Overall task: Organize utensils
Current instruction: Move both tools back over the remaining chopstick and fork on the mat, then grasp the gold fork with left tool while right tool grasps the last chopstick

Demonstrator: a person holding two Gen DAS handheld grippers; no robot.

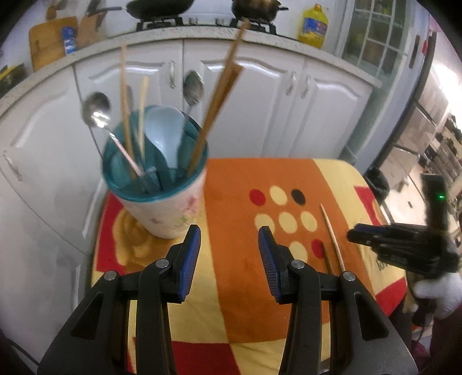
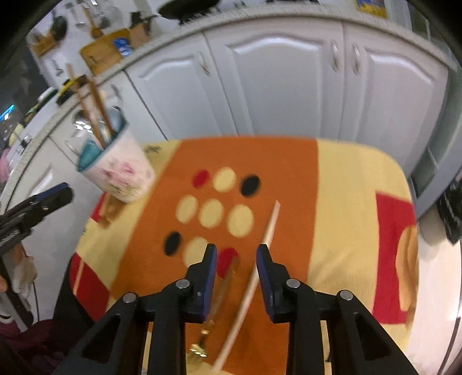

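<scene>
A white floral cup with a teal lining [image 1: 161,184] stands at the table's far left, holding chopsticks, metal spoons and a pale blue ladle; it shows in the right wrist view [image 2: 115,170] too. My left gripper [image 1: 229,251] is open and empty, just right of the cup. A pale chopstick [image 1: 332,236] and a dark utensil [image 1: 326,256] lie on the cloth to its right. My right gripper [image 2: 236,259] is open and hovers over that chopstick [image 2: 260,259] and a dark, gold-ended utensil [image 2: 219,297]. It shows in the left wrist view [image 1: 358,233].
The table wears an orange, yellow and red cloth with dots [image 1: 231,288]. White kitchen cabinets [image 1: 260,101] stand behind it, with a stove, pans, cutting boards and a yellow oil bottle [image 1: 313,26] on the counter.
</scene>
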